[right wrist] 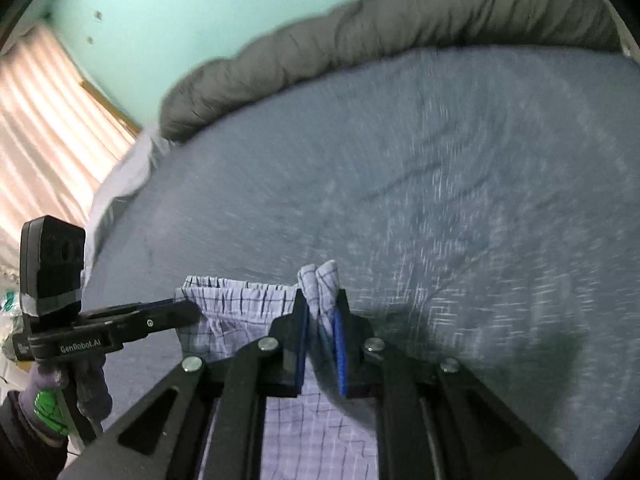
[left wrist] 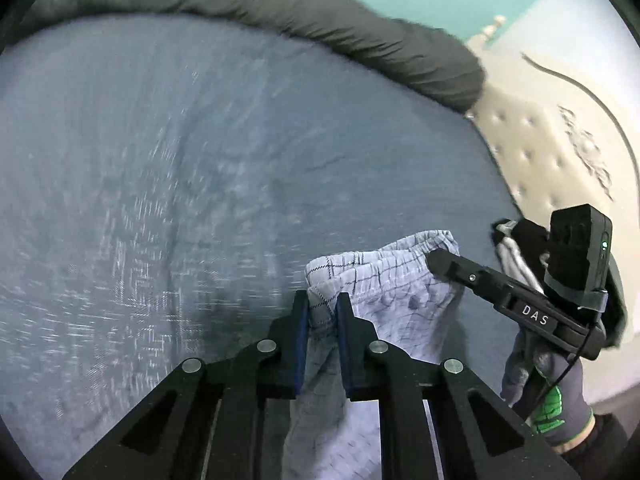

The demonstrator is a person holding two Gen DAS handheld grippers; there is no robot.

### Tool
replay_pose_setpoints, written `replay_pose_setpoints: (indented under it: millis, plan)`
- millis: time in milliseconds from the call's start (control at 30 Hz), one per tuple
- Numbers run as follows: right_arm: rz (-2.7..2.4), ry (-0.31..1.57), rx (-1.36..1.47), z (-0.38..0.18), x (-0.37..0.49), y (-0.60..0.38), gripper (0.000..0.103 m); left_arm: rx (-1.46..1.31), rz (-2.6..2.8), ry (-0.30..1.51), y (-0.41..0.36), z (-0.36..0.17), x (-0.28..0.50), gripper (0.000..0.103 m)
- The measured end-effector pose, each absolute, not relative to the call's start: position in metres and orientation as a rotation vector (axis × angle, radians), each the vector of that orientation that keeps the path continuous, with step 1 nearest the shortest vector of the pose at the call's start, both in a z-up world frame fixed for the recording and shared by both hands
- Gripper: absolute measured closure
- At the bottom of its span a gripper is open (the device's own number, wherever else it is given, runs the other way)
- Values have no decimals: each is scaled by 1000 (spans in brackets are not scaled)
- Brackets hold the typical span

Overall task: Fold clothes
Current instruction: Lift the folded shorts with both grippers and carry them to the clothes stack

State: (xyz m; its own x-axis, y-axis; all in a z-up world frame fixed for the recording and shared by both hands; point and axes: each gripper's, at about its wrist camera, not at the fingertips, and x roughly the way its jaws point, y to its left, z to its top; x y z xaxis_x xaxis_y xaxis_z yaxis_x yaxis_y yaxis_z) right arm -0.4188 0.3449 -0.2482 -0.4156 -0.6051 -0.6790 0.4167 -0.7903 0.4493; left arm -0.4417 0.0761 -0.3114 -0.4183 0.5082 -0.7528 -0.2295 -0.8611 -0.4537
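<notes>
Bed (left wrist: pixel 200 160) with blue-grey sheet fills room; grey rolled blanket (left wrist: pixel 320 12) along far edge. Pale checked garment (left wrist: pixel 400 280), shorts by look, held up off sheet near bed's near edge, hanging down below both grippers. Top hem runs sideways between them; long axis cannot tell. Left gripper (left wrist: pixel 323 320) pinches one bunched top corner between blue pads. Right gripper (right wrist: pixel 322 320) pinches other corner, cloth poking above fingertips. Gloved hand (left wrist: pixel 544 392) grips right handle.
</notes>
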Motion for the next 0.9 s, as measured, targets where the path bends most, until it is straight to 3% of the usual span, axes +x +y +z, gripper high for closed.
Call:
replay_pose_setpoints:
  millis: [467,733,900]
  plan:
    - [-2362,-231,714,-47,-320,403,92,-977,2365,-186,127,-103,-339,89]
    - [-2460,-173,573,39,-259,451,92,-836,2352,-103,172,-29,-300,89]
    - [-2512,-149,538,57,-228,486,92,-787,2310,-48,211,-5,-270,89]
